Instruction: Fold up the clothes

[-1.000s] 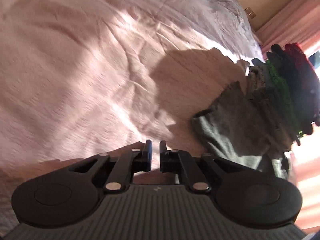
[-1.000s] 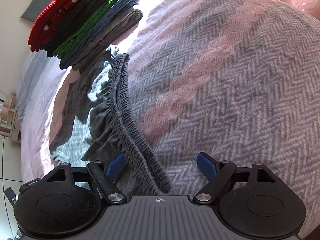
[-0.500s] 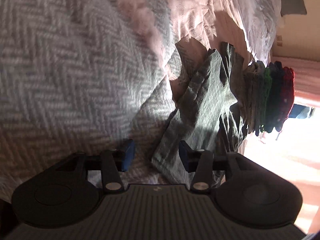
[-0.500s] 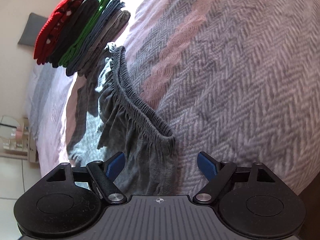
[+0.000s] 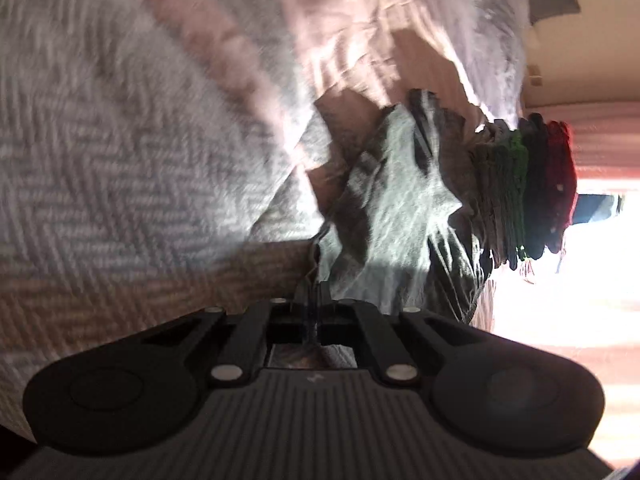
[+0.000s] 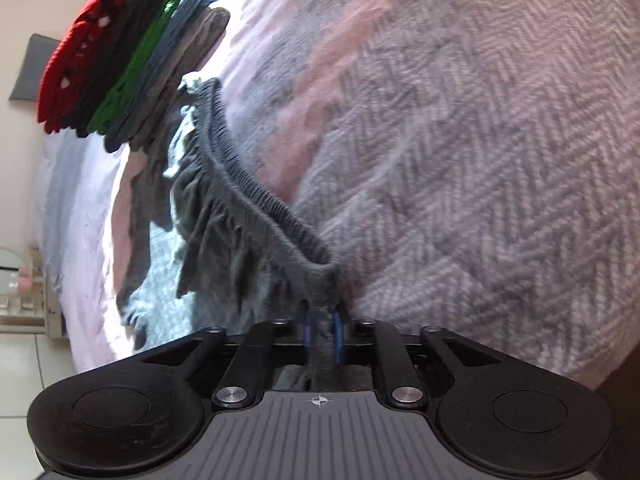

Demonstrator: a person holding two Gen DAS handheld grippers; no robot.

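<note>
A grey pair of shorts with an elastic waistband lies crumpled on the bed. My right gripper is shut on the near corner of the waistband. In the left wrist view the same grey shorts lie in patchy sunlight, and my left gripper is shut on their near hem corner. The cloth stretches away from both grippers toward a pile of folded clothes.
A stack of folded clothes, red, dark, green, blue and grey, stands beyond the shorts; it also shows in the left wrist view. A grey-and-pink herringbone blanket covers the bed. A pink sheet lies farther off. Tiled floor shows at left.
Both grippers went from open to shut on the grey shorts: the right on the waistband corner, the left on the hem corner. The left swung from the pink sheet over to the shorts.
</note>
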